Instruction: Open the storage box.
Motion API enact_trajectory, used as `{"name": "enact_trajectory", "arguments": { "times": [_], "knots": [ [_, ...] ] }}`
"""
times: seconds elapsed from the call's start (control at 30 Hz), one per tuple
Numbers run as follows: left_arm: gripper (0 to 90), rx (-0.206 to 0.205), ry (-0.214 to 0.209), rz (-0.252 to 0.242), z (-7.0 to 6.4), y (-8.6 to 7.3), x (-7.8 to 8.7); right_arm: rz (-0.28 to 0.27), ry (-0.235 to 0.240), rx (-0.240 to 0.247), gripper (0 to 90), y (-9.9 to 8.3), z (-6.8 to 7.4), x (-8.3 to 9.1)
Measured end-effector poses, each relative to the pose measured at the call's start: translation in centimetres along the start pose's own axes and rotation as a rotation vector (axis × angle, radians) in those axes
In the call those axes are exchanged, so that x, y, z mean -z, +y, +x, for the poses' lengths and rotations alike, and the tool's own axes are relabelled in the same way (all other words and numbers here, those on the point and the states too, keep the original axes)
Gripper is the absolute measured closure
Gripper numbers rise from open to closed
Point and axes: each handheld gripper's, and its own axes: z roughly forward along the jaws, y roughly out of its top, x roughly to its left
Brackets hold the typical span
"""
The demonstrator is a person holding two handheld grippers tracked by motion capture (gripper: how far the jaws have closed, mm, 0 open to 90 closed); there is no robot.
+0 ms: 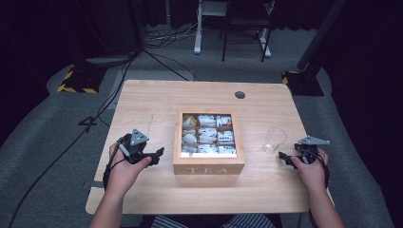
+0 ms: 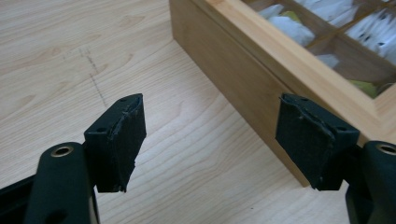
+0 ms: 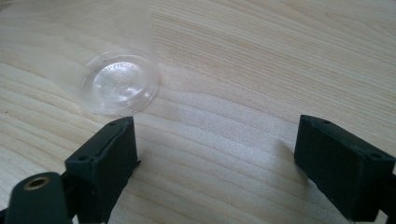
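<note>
A wooden box marked TEA (image 1: 209,164) stands open in the middle of the table, its compartments packed with tea bags (image 1: 207,135). My left gripper (image 1: 158,156) rests on the table just left of the box, open, with nothing between its jaws; in the left gripper view the box wall (image 2: 243,74) runs past the right jaw. A clear plastic cup (image 1: 274,140) stands upright right of the box. My right gripper (image 1: 283,158) sits open near the cup's right front; the cup (image 3: 119,84) lies beyond the left jaw, apart from it.
The light wooden table (image 1: 142,102) has a round cable hole (image 1: 240,95) at the back. Black cables, a yellow-striped stand base (image 1: 78,80) and chair legs stand on the grey floor behind the table.
</note>
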Motion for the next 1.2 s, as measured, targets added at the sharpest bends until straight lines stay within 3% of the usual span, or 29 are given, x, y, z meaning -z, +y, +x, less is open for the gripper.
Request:
{"name": "enact_trajectory", "arguments": {
  "times": [0.23, 0.43, 0.63, 0.73, 0.93, 1.2],
  "knots": [
    [25.2, -0.009, -0.024, -0.021, -1.3, 0.5, 0.1, 0.000, -0.001, 0.000, 13.5, 0.0, 0.0, 0.0],
    [25.3, -0.024, -0.085, -0.036, -2.9, 1.0, 0.3, 0.000, 0.000, 0.000, 13.4, 0.0, 0.0, 0.0],
    [25.0, -0.049, -0.135, -0.018, -4.4, 1.3, 0.2, 0.000, -0.001, 0.001, 13.5, 0.0, 0.0, 0.0],
    [23.9, -0.087, -0.146, -0.001, -5.2, 1.3, -0.1, 0.000, 0.001, 0.002, 13.5, 0.0, 0.1, 0.0],
    [21.9, -0.101, -0.171, 0.013, -5.8, 1.1, -0.8, 0.001, 0.002, 0.003, 13.5, 0.0, 0.1, 0.0],
    [19.6, -0.088, -0.183, 0.036, -6.1, 0.5, -1.7, 0.002, 0.005, 0.005, 13.4, 0.1, 0.1, 0.0]
  ]
}}
